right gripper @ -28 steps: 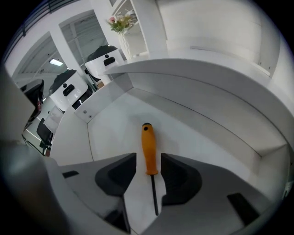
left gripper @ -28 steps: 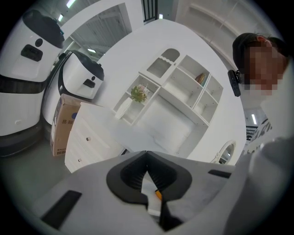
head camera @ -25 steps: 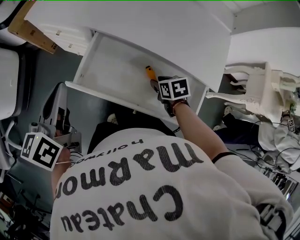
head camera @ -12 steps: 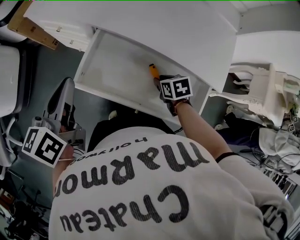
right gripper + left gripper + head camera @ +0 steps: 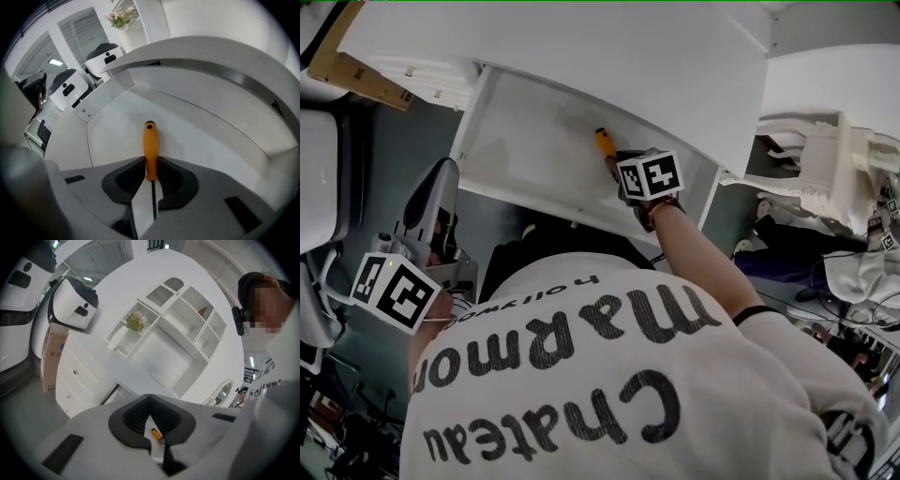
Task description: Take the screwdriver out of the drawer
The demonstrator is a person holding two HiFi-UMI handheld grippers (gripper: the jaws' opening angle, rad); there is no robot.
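Screwdriver (image 5: 150, 149) lies in the drawer (image 5: 115, 129); we see the right claw (image 5: 150, 164) closing, pads touching its orange handle. We note the left claw (image 5: 149, 398) pinched together, empty.

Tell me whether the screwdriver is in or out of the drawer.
In. The screwdriver lies on the drawer floor, the right gripper closing its jaws on the orange handle.

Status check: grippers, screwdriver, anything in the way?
Right hand-held gripper closing on screwdriver handle, inside open drawer. Left hand-held gripper shut, empty, outside the drawer. No obstruction seen.
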